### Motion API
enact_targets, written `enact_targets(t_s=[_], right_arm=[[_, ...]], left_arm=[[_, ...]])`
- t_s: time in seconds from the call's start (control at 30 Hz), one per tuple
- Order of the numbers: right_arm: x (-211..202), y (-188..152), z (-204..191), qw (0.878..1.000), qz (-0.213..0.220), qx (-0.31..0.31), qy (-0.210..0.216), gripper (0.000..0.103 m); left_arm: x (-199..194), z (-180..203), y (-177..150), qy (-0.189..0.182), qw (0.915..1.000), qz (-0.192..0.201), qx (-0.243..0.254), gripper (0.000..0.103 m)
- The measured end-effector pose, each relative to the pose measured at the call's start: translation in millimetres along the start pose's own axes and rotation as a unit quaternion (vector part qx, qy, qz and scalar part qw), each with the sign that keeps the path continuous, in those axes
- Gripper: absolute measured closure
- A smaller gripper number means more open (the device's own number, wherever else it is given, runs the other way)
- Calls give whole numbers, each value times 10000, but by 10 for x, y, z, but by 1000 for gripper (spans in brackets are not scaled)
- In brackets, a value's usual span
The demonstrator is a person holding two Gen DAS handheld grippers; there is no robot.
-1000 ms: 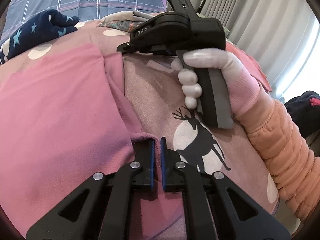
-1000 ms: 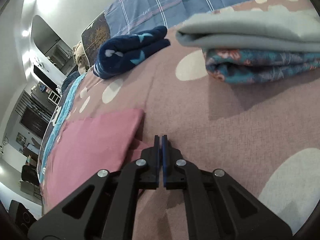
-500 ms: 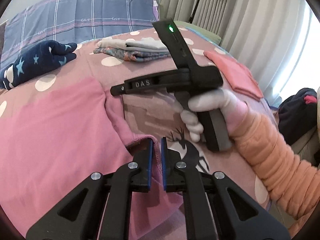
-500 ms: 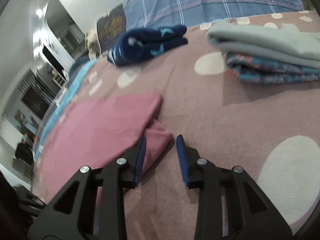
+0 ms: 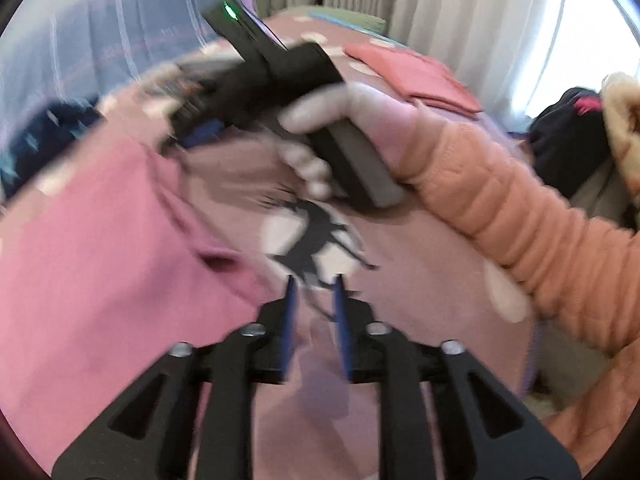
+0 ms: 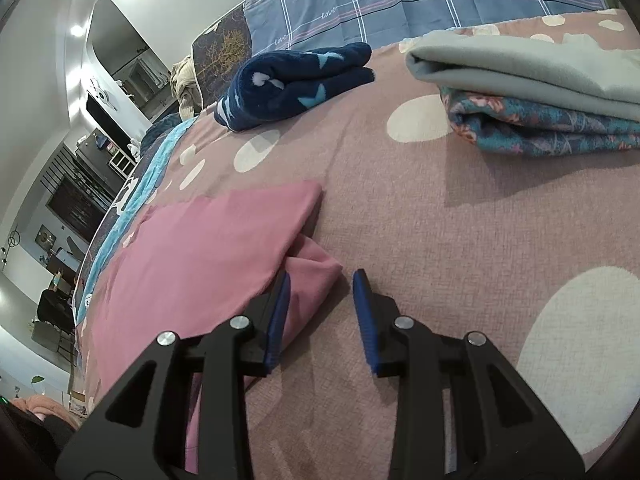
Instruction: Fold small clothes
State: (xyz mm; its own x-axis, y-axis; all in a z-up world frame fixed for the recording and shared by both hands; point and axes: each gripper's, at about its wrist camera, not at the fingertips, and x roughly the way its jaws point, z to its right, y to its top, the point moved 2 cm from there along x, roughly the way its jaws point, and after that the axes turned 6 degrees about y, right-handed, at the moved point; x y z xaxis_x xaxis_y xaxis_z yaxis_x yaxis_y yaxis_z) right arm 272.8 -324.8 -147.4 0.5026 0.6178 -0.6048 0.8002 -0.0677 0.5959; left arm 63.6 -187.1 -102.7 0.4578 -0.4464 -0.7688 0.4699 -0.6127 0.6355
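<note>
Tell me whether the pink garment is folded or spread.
Folded: the pink garment lies flat with doubled layers at its corner on the bed.

A pink garment [image 6: 208,248] lies flat on the bed [image 6: 440,248], folded over with a straight edge. A loose corner sticks out from under the fold, lying free on the cover.
</note>
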Motion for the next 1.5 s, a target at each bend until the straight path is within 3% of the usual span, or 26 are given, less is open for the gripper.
enact_targets(t_s=[0.03,0.17,0.23,0.27,0.3,0.33,0.43,0.57,0.77,0.87,0.9,0.93,1.07,1.27,1.37,1.43,1.5], right_arm=[[-2,-3,-1,10000,1,0,16,69],[-6,-13,-13,10000,1,-20,21,68],[-4,-13,-16,10000,0,-16,31,68],[-6,-11,-17,10000,1,-15,33,68],[-5,-15,-19,10000,1,-14,39,67],[-10,-15,-20,10000,1,-13,46,67],[-15,-12,-30,9999,8,-15,102,64],[-70,5,14,9991,-5,252,344,62],[-71,22,99,9931,-132,963,649,61],[113,56,-3,9955,-268,754,498,61],[166,94,-74,9977,-223,559,308,75],[167,123,-88,9990,-83,436,-38,99],[70,188,-120,9913,486,-85,-1217,103],[-20,117,-106,9895,603,15,-1311,103],[-96,89,-212,9871,769,-304,-1373,101],[-157,63,-285,9832,911,-544,-1487,99],[-191,56,-397,9785,1032,-846,-1574,99]], left_arm=[[-15,0,-14,148,9998,25,88,59],[125,51,-194,651,9957,-285,592,58],[144,59,-265,707,9946,-109,748,58],[154,36,-258,667,9950,-94,741,59],[159,3,-244,628,9958,-93,666,81],[160,-45,-181,516,9973,-113,512,95],[69,-127,-212,98,9995,9,304,98],[101,-88,-313,-24,9988,-55,491,99],[207,-128,-302,-213,9991,-29,355,99],[218,-148,-293,-324,9991,-41,278,99],[229,-162,-287,-348,9990,-36,273,99],[233,-163,-290,-354,9990,-26,280,99],[272,-199,-278,-422,9988,-8,265,99],[177,-155,-287,-413,9987,90,271,97],[-113,-258,-173,-824,9952,527,-13,97],[-329,-392,-64,-733,9928,930,-180,97],[-359,-578,3,-465,9935,954,-406,97]])
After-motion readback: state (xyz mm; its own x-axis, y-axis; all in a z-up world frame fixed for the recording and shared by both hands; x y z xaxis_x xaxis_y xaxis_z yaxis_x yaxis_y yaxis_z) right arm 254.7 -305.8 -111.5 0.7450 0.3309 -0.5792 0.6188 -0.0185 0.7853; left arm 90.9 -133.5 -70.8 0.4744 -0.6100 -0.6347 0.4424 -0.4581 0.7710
